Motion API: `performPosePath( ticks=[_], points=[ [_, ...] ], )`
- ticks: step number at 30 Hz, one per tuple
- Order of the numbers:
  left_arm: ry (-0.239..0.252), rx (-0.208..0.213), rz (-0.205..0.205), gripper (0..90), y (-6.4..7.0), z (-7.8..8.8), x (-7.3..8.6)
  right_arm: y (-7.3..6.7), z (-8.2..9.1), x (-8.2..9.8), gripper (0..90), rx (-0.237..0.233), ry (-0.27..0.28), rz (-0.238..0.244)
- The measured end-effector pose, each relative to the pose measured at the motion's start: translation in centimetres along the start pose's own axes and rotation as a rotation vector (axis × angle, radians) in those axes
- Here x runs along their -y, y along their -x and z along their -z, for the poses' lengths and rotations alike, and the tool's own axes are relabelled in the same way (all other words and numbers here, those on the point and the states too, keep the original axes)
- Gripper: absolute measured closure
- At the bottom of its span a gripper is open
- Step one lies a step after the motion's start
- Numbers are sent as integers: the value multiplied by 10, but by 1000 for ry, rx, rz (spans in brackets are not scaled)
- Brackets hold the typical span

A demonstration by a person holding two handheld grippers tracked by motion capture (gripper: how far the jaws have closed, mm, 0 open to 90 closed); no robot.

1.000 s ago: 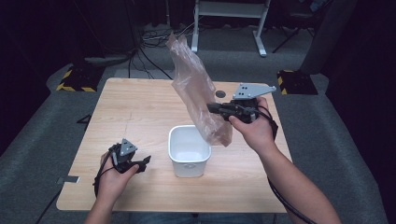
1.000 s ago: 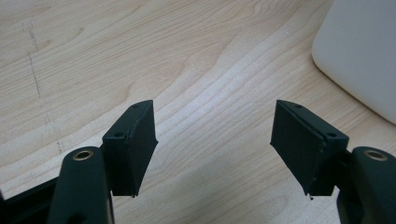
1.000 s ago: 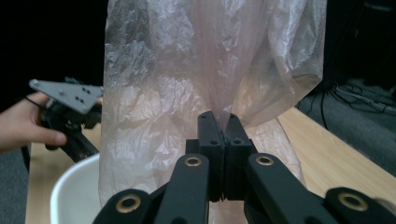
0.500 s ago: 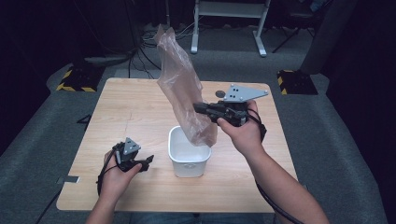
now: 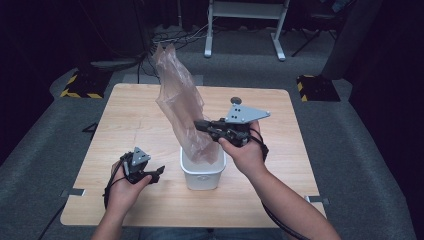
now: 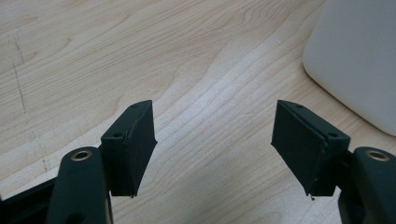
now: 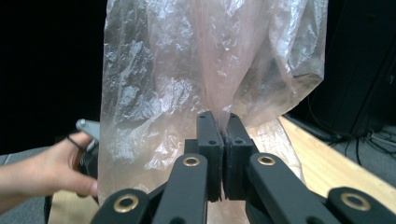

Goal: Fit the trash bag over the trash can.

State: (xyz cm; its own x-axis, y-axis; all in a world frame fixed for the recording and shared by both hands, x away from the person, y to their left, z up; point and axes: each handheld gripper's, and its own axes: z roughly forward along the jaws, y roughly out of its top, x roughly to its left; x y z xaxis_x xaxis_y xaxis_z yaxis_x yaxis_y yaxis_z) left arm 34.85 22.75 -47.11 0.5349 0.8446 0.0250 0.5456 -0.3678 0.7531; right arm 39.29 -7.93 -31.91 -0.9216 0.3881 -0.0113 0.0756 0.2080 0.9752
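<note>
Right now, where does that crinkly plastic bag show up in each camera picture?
High view: plastic bag stands centre, its bottom in the white bin.
Left gripper view: no bag; the bin's wall is at the right edge.
Right gripper view: bag spreads across the upper middle.
Shared landmark: wooden table.

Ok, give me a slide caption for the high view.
Right gripper shut on a plastic bag, its lower end in a white bin; left gripper open beside it.

The plastic bag (image 5: 181,115) is clear with a pinkish-brown tint. The tub (image 5: 202,176) is white, the worktop (image 5: 135,125) pale wood grain. Both grippers' fingers (image 6: 130,144) are matt black.
</note>
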Motion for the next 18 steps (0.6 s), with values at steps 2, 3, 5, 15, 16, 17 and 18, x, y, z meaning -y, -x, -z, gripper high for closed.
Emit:
performPosePath(
  ticks=[2,3,5,15,16,17,18],
  points=[
    [0,4,-1,303,1,0,-1,0,0,8,884,-1,-16,-6],
    [-2,3,-10,302,1,1,-1,0,0,11,882,-2,-20,-11],
    [-3,4,-8,302,2,1,-1,0,0,14,880,-2,-25,-15],
    [0,0,-16,301,2,2,-2,0,12,40,842,8,-88,-43],
    [1,0,-14,301,3,2,-2,-1,16,46,834,12,-104,-54],
    [3,0,-14,301,3,2,-2,-1,17,49,832,15,-113,-53],
    [0,0,-21,301,3,2,-3,-2,19,51,828,17,-123,-48]
  ],
)
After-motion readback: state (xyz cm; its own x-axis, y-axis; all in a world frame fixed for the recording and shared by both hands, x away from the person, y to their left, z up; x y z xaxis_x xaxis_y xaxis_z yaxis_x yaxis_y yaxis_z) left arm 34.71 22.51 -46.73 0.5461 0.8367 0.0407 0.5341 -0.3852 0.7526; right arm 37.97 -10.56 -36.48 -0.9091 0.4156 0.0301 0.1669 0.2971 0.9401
